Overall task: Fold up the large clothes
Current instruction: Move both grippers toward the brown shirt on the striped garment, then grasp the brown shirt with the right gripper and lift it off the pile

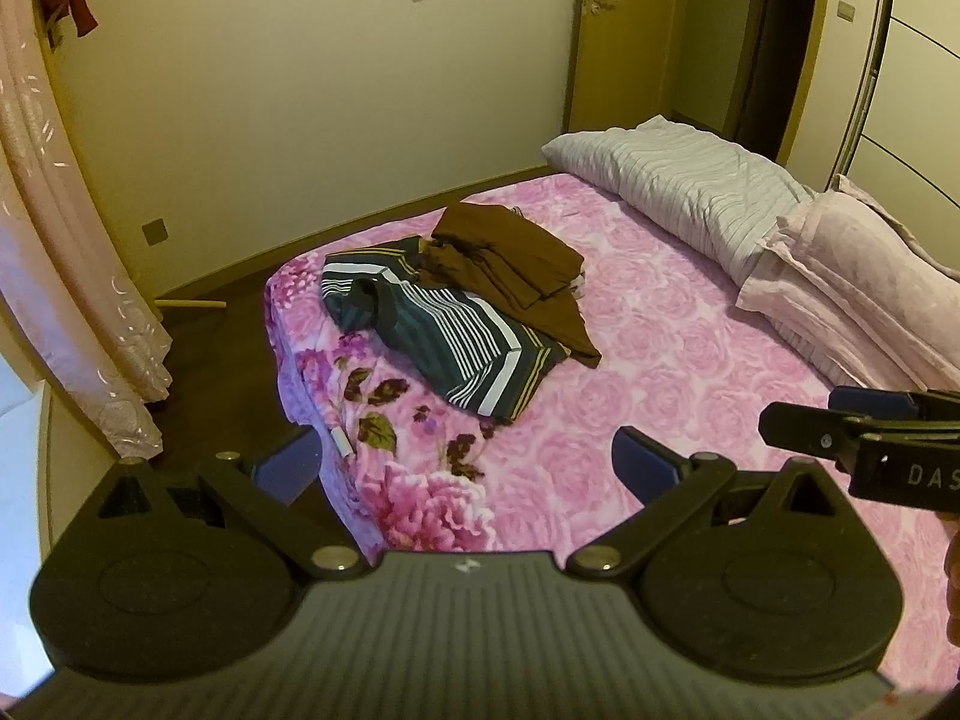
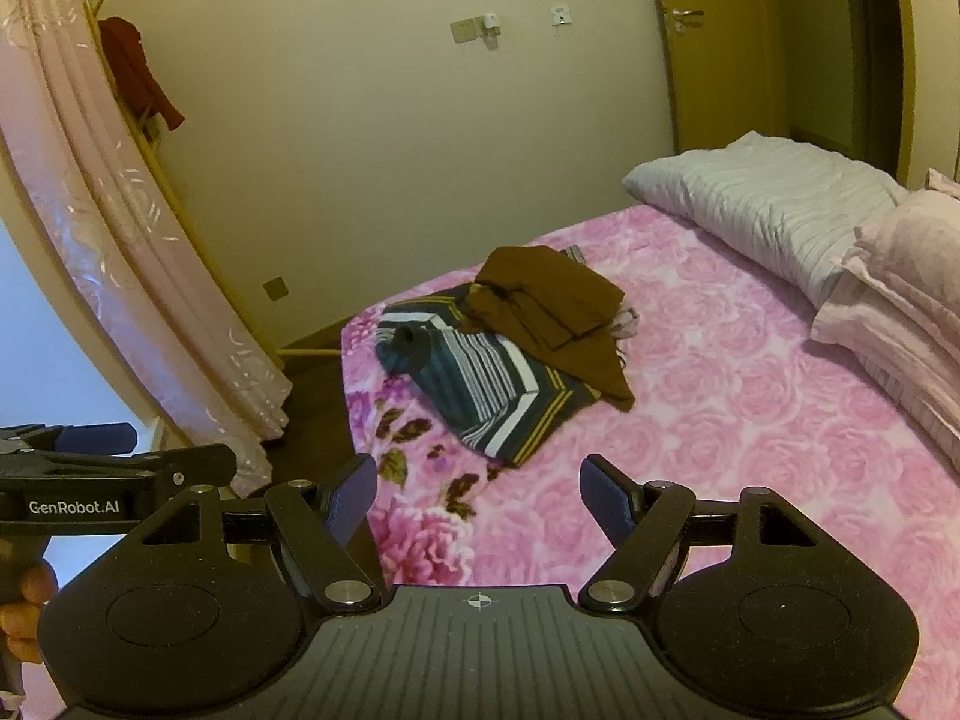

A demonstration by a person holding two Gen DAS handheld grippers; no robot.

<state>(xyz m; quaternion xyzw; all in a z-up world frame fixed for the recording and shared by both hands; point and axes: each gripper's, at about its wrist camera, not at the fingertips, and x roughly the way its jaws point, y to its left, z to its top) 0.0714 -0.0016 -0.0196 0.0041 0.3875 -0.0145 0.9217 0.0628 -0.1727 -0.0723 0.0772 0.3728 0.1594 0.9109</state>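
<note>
Left gripper (image 1: pixel 468 456): I hold it spread wide and empty, tilted down over the near corner of the pink rose-patterned bedspread (image 1: pixel 690 360), ready to reach.
Right gripper (image 2: pixel 477 495): also wide apart, nothing between its blue pads; it hangs beside the left, well short of the clothes.
Clothes: the dark striped garment (image 1: pixel 456 330) lies crumpled near the bed's far corner, with the brown folded cloth (image 1: pixel 510 267) resting partly on it, so I judge the brown one must come off first.
Bedding: the grey striped pillow (image 1: pixel 678 180) sits at the head, leaving open bedspread for folding.
</note>
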